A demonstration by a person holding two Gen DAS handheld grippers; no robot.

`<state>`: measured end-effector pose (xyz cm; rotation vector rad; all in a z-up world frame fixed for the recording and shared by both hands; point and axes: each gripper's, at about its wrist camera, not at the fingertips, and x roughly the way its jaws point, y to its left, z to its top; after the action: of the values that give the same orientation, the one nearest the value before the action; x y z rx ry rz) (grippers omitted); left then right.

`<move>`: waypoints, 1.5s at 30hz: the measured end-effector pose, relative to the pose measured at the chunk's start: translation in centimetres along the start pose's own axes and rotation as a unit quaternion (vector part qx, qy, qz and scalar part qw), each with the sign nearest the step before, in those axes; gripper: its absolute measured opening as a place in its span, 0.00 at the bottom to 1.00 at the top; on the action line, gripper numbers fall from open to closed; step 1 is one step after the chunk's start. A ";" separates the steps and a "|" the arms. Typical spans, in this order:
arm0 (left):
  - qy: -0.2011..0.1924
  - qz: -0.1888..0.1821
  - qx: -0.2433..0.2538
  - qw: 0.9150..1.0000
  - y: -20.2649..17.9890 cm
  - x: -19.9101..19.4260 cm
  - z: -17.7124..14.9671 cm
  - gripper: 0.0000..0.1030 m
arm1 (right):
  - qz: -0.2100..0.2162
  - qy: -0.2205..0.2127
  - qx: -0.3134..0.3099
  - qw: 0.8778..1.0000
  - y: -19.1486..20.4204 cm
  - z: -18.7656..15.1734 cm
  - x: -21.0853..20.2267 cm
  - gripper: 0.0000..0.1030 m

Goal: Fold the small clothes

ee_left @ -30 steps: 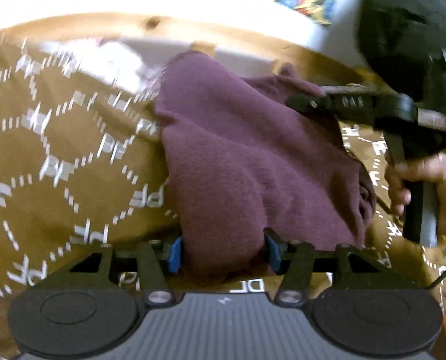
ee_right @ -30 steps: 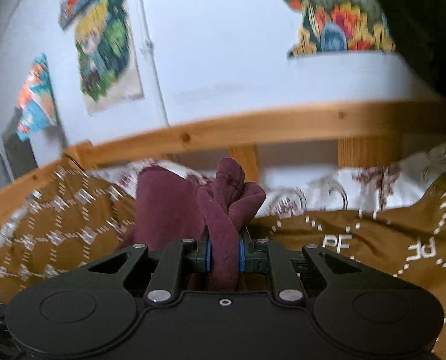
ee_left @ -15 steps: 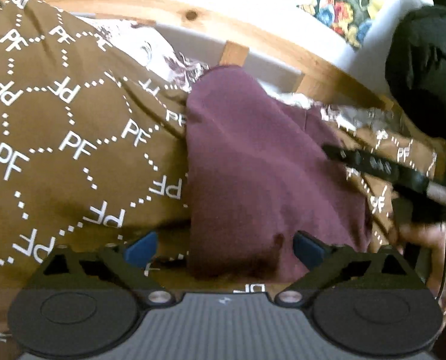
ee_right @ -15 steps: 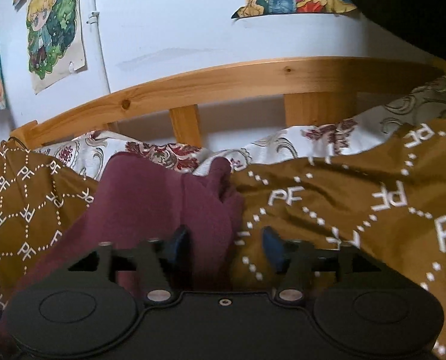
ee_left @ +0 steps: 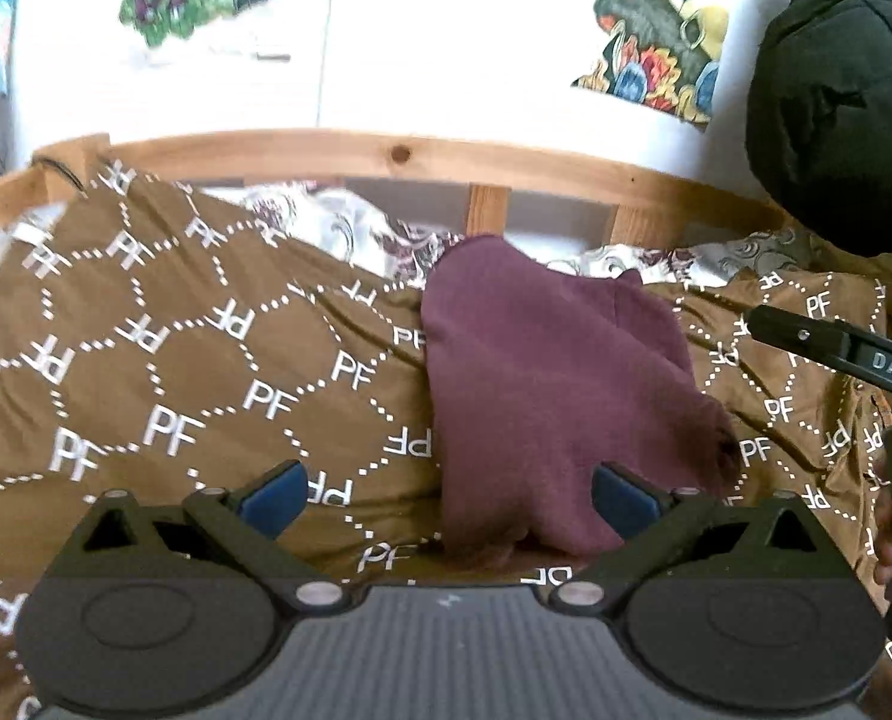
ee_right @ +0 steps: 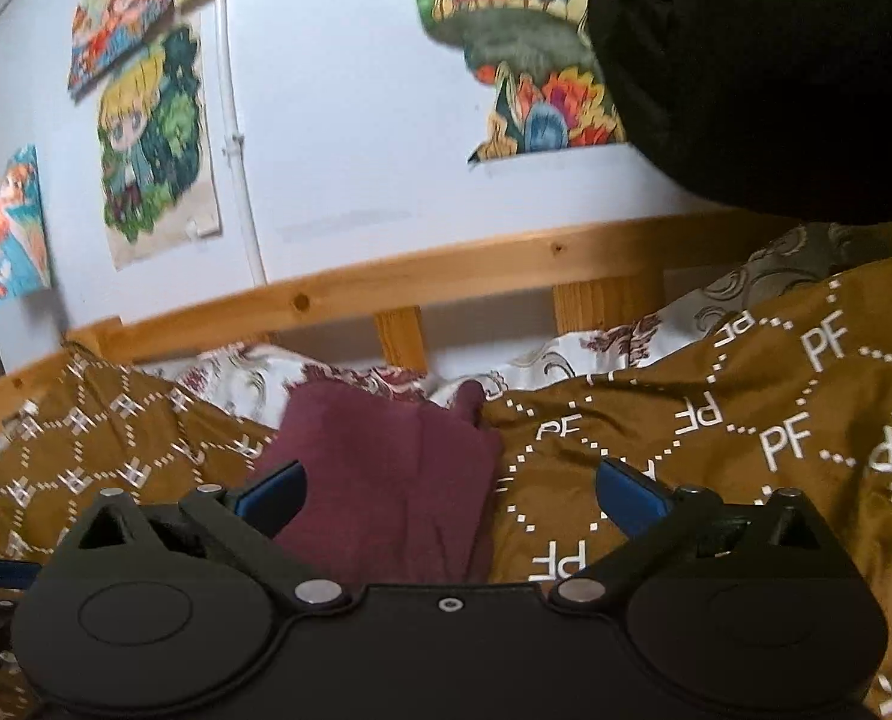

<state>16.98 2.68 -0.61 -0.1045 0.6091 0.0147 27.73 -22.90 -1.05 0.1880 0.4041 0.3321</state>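
White wall (ee_right: 356, 120) with bright posters (ee_right: 152, 144) stands behind a wooden bed rail (ee_left: 326, 153). Next comes the big brown blanket (ee_left: 176, 372) with white letters, spread over the bed. On it lies the dark red cloth (ee_left: 542, 384), folded and flat. Both the left hand-held gripper (ee_left: 449, 489) and the right hand-held gripper (ee_right: 449, 489) are wide open and hold nothing, just in front of the cloth.

Bright daylight blows out the wall (ee_left: 446, 60) in the left view; posters blur, fisheye edges bend.
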 end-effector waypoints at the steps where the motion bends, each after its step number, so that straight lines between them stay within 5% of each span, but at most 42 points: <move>1: -0.004 0.003 0.001 1.000 -0.2 -0.7 -0.1 0.99 | 0.001 -0.006 0.003 1.000 0.2 0.0 -0.8 0.99; 16: -0.054 -0.003 0.010 0.998 -2.6 -10.9 -0.3 0.99 | -0.010 -0.078 -0.001 0.997 3.2 0.6 -15.4 0.99; 25: -0.053 -0.012 0.015 0.998 -1.2 -15.2 -3.7 0.99 | -0.021 -0.092 0.045 0.994 5.5 -2.8 -22.7 1.00; 31: -0.007 -0.021 -0.024 0.999 -0.2 -15.2 -5.4 0.99 | 0.002 -0.068 0.085 0.994 6.3 -5.5 -25.2 1.00; 37: 0.000 0.007 0.003 1.000 -0.4 -14.7 -7.1 0.99 | 0.016 -0.068 0.131 0.989 5.4 -7.7 -26.3 1.00; 45: 0.008 0.028 0.008 1.000 -0.1 -13.9 -8.0 0.99 | 0.001 -0.042 0.084 0.996 5.8 -9.1 -24.7 1.00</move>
<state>1.03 2.01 0.80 -0.0725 0.6278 0.0640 0.97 -25.22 0.83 0.3655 0.3491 0.2918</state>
